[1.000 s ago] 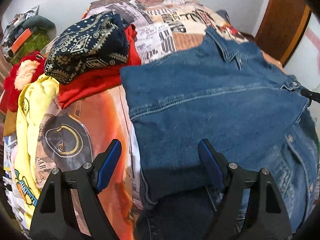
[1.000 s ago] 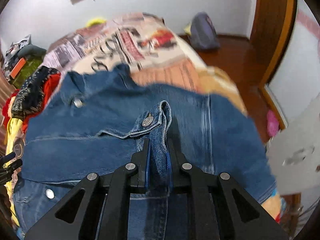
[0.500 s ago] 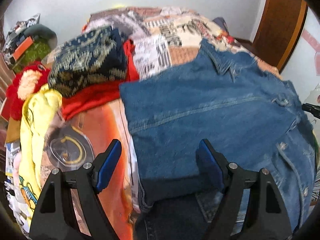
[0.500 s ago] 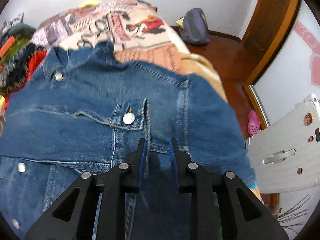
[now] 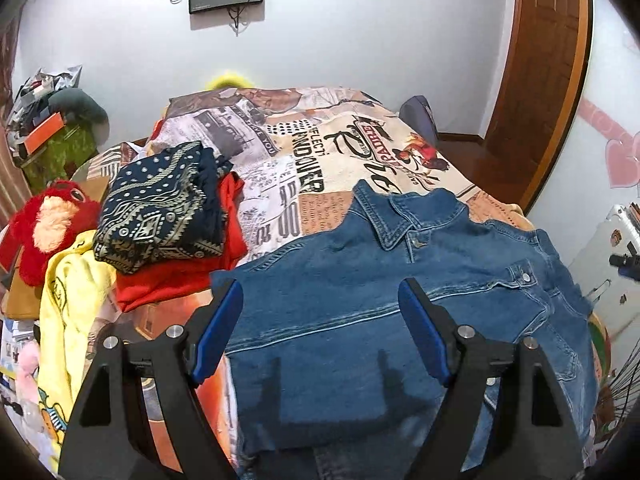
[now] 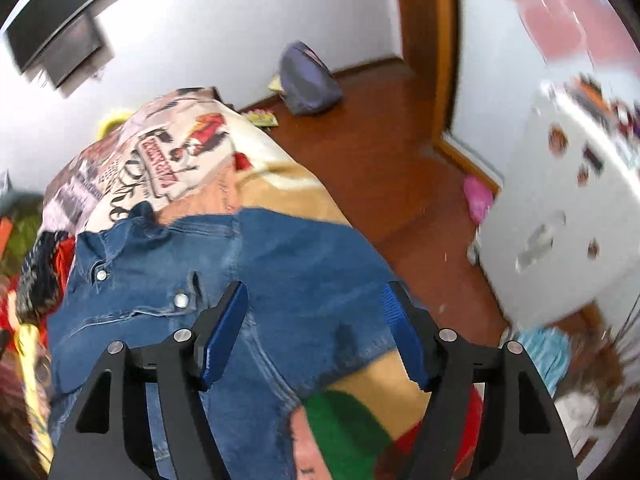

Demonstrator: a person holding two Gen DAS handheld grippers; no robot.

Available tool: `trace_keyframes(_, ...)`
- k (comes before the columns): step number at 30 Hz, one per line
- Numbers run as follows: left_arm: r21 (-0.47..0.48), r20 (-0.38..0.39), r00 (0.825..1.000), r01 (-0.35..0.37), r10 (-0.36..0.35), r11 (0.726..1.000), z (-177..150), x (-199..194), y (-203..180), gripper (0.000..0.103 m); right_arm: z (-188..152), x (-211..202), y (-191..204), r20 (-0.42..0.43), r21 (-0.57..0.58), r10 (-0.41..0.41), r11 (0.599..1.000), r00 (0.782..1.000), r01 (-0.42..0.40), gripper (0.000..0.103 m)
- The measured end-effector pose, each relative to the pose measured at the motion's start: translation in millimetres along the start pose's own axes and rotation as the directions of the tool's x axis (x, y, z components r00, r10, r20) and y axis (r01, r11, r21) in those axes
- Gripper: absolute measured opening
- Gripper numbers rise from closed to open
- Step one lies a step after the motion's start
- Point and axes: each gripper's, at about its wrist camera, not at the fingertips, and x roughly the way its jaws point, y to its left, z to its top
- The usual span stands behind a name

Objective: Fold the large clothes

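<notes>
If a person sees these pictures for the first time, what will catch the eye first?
First, the blue denim jacket spread flat on the printed blanket, collar toward the far wall. Both tongs are open above it, left and right, holding nothing. To the jacket's left sits a folded navy patterned cloth on a red garment, beside a red plush toy.

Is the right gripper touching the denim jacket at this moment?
Cannot tell: in the right wrist view the right gripper, jaws open, overlaps the denim jacket with no contact visible.
</notes>
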Motion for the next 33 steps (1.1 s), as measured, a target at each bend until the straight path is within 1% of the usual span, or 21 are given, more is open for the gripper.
trace_keyframes(4, 0.015, -0.034, 0.999, 0.008, -0.007, 1.000, -4.3, 11.0, -11.4, 0.079, -14.0, 21.2, -32.5, -0.096, 0.138, 0.065, 0.989, 0.993, -0.051, 0.066)
trace_keyframes(6, 0.017, -0.049, 0.999, 0.017, -0.016, 1.000, -8.2, 14.0, -14.4, 0.079, -22.8, 39.4, -48.2, -0.162, 0.222, 0.109, 0.972, 0.981, -0.072, 0.066)
trace_keyframes(9, 0.023, -0.062, 0.998, 0.013, -0.011, 1.000, -12.5, 16.1, -17.1, 0.079, -31.1, 56.2, -61.2, -0.204, 0.305, 0.145, 0.949, 0.968, -0.078, 0.066)
trace_keyframes(11, 0.021, -0.066, 0.998, 0.005, -0.003, 1.000, -13.4, 17.2, -15.7, 0.079, -33.7, 63.7, -67.8, -0.212, 0.349, 0.179, 0.932, 0.961, -0.097, 0.066)
trace_keyframes(13, 0.009, -0.072, 0.997, 0.004, -0.003, 1.000, -14.2, 17.4, -11.9, 0.079, -34.3, 71.4, -73.7, -0.200, 0.401, 0.213, 0.909, 0.956, -0.118, 0.066)
trace_keyframes(16, -0.018, -0.082, 0.997, 0.004, -0.006, 1.000, -15.9, 17.6, -4.2, 0.079, -31.0, 75.4, -78.4, -0.161, 0.450, 0.232, 0.883, 0.959, -0.138, 0.066)
trace_keyframes(19, -0.048, -0.090, 0.996, 0.004, -0.009, 0.999, -19.3, 17.6, 2.9, 0.079, -26.3, 84.5, -80.6, -0.133, 0.474, 0.217, 0.871, 0.967, -0.131, 0.066)
trace_keyframes(21, -0.063, -0.100, 0.995, 0.004, -0.010, 0.998, -21.6, 18.0, 6.9, 0.079, -24.2, 89.9, -79.9, -0.117, 0.487, 0.184, 0.867, 0.976, -0.105, 0.063)
trace_keyframes(22, -0.070, -0.103, 0.995, 0.004, -0.012, 0.998, -23.0, 18.0, 9.0, 0.079, -23.4, 91.1, -80.2, -0.112, 0.488, 0.169, 0.868, 0.979, -0.094, 0.059)
trace_keyframes(23, -0.074, -0.105, 0.994, 0.005, -0.012, 0.997, -24.3, 17.3, 10.4, 0.079, -21.9, 92.3, -77.8, -0.111, 0.485, 0.144, 0.872, 0.983, -0.073, 0.053)
trace_keyframes(24, -0.077, -0.105, 0.994, 0.004, -0.012, 0.997, -25.4, 16.7, 11.8, 0.079, -19.9, 93.6, -77.5, -0.112, 0.478, 0.126, 0.876, 0.986, -0.058, 0.050)
trace_keyframes(26, -0.079, -0.104, 0.995, 0.002, -0.011, 0.997, -27.2, 14.5, 14.6, 0.079, -18.2, 92.6, -74.4, -0.110, 0.464, 0.089, 0.886, 0.990, -0.028, 0.039)
trace_keyframes(27, -0.078, -0.102, 0.995, 0.001, -0.009, 0.997, -27.9, 13.2, 15.1, 0.079, -17.4, 91.4, -73.6, -0.107, 0.455, 0.072, 0.890, 0.992, -0.016, 0.036)
trace_keyframes(29, -0.070, -0.099, 0.995, -0.004, -0.003, 0.998, -29.2, 11.0, 17.2, 0.079, -16.1, 85.7, -71.8, -0.100, 0.432, 0.045, 0.902, 0.994, 0.002, 0.024)
trace_keyframes(30, -0.067, -0.097, 0.995, -0.008, 0.002, 0.998, -29.8, 9.9, 18.4, 0.079, -15.3, 82.4, -71.6, -0.094, 0.423, 0.035, 0.906, 0.995, 0.008, 0.020)
trace_keyframes(33, -0.068, -0.096, 0.995, -0.009, 0.003, 0.998, -31.6, 8.5, 20.7, 0.079, -12.0, 67.2, -67.3, -0.063, 0.392, 0.030, 0.920, 0.998, -0.003, 0.015)
